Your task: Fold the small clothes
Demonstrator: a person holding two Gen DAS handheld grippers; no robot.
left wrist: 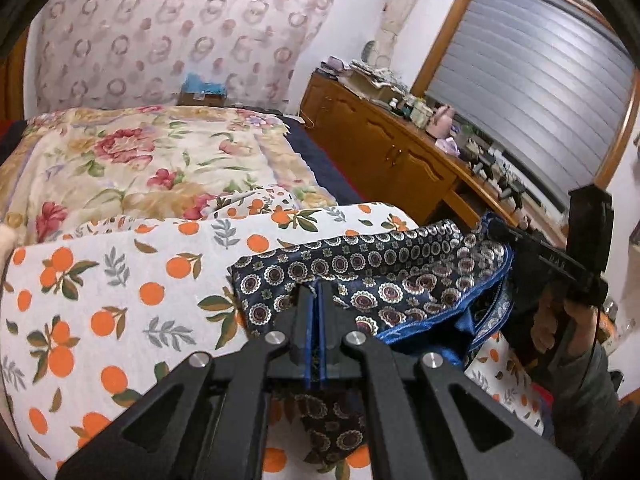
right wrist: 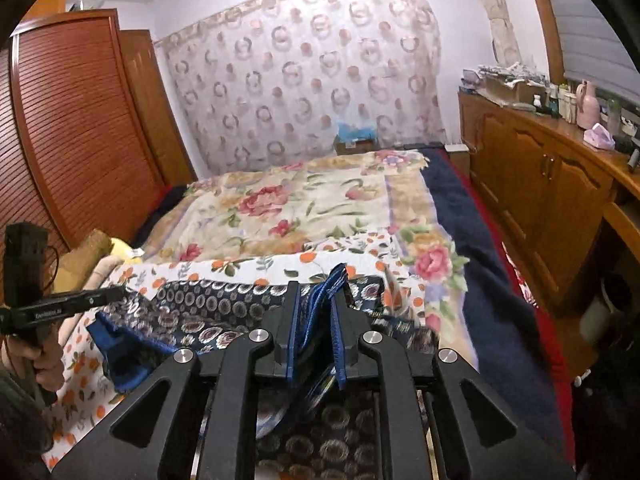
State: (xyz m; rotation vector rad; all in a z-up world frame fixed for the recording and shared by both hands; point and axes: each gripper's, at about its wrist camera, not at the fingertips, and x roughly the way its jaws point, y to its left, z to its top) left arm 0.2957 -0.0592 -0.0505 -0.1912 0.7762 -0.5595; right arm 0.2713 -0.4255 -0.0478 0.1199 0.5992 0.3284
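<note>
A dark navy cloth with round medallion print and a blue hem [left wrist: 400,272] lies bunched on a white sheet printed with oranges [left wrist: 120,288]. My left gripper [left wrist: 316,292] is shut on the cloth's near edge, and a flap hangs below its fingers. In the right wrist view the same cloth [right wrist: 208,304] stretches leftward to the left gripper [right wrist: 116,292]. My right gripper [right wrist: 316,292] has its jaws slightly apart, with a raised blue-hemmed fold of the cloth standing loosely between them. It shows in the left wrist view as the right gripper [left wrist: 492,226] at the cloth's far right corner.
The orange-print sheet lies over a floral quilt [left wrist: 140,160] on a bed with a navy blanket [right wrist: 480,240]. A wooden cabinet [right wrist: 540,184] with cluttered top runs along the right. A louvred wardrobe [right wrist: 72,128] stands left. A person's hand [right wrist: 40,360] holds the left gripper's handle.
</note>
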